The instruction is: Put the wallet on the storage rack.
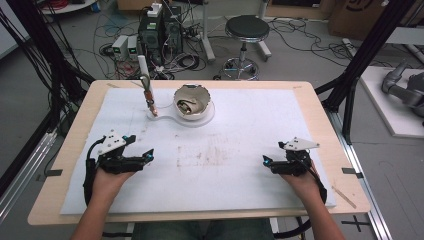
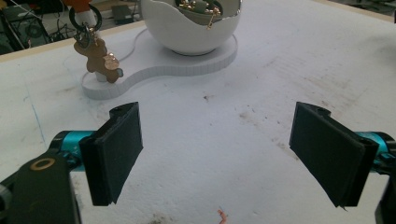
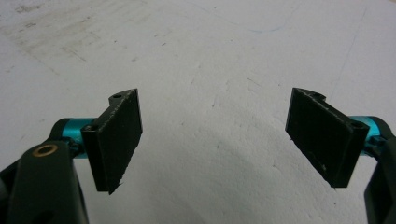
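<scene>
Left gripper [image 1: 148,156] and right gripper [image 1: 266,161] both released, jaws wide apart, resting low on the bench [image 1: 310,90], well apart. Bowl [image 1: 192,101] with trinkets sits on a white stand [image 1: 162,119] at the far middle; keychain [image 2: 99,57] hangs on its post, just beside the bowl. Probably left should reach forward, align jaws across the keychain, close gently.

Across the middle and lower frame of the high view the white mat [image 1: 235,170] lies bare, open passage between the left gripper [image 1: 148,156] and right gripper [image 1: 266,161]. At upper centre the bowl [image 1: 192,100] on its white base [image 1: 172,119] blocks the way, with the keyring post [image 1: 148,92] upright just left of it.
</scene>
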{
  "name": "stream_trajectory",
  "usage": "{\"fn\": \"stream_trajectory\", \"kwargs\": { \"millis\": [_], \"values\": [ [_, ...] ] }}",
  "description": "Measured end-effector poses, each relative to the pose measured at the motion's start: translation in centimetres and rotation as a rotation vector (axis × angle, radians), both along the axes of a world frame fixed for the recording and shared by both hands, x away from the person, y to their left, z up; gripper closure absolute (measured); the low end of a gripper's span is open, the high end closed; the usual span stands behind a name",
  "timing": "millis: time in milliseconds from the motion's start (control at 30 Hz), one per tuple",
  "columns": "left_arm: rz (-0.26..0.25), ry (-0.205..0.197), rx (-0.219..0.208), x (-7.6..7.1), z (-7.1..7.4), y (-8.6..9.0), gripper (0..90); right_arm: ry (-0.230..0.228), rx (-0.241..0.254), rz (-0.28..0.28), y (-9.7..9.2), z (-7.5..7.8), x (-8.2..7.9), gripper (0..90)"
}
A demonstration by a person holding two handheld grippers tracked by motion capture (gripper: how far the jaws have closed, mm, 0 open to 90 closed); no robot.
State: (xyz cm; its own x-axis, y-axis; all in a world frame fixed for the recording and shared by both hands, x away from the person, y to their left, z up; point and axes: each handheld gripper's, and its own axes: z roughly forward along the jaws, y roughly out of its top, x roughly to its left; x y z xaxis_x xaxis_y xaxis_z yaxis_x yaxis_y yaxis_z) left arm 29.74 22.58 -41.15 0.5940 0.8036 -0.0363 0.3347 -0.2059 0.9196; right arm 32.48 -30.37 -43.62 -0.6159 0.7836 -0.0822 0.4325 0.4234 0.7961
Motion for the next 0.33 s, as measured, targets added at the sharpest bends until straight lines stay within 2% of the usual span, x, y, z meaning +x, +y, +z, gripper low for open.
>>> {"fn": "stream_trajectory", "kwargs": {
  "millis": [333],
  "values": [
    [0.003, 0.011, 0.000, 0.16, -0.26, 0.22, 17.2, 0.000, -0.001, -0.002, -0.02, -0.06, 0.12, 18.9]
  ]
}}
